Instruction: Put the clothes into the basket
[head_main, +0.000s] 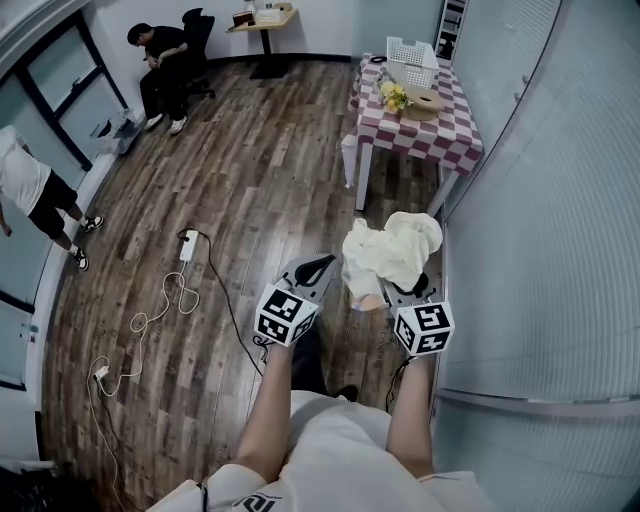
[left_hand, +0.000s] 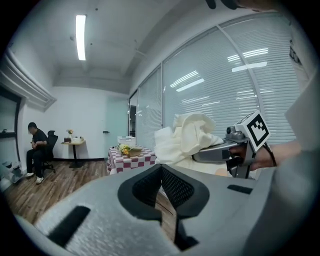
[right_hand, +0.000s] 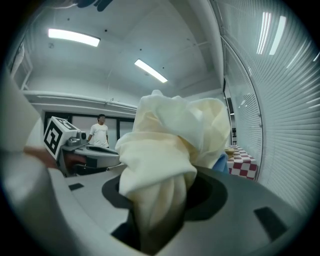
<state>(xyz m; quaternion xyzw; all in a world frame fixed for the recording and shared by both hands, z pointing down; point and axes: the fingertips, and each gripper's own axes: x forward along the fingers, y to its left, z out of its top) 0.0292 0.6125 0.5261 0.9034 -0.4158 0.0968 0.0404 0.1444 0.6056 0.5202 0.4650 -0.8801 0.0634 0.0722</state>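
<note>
A bundled cream garment (head_main: 395, 250) hangs from my right gripper (head_main: 400, 290), whose jaws are shut on it. In the right gripper view the cream garment (right_hand: 170, 165) fills the middle and hides the fingertips of the right gripper (right_hand: 160, 220). My left gripper (head_main: 322, 262) is level with it on the left, shut and holding nothing; in its own view the left gripper (left_hand: 161, 170) has its pads touching at the tip. The white basket (head_main: 412, 62) stands far ahead on a checked table (head_main: 440, 135), small in the left gripper view as the basket (left_hand: 126, 141).
Flowers (head_main: 393, 95) and a straw bowl (head_main: 424, 102) share the table. A wall of blinds (head_main: 540, 200) runs close along the right. A power strip with cables (head_main: 188, 245) lies on the wood floor at left. One person (head_main: 160, 55) sits at the back and another person (head_main: 30, 190) stands at left.
</note>
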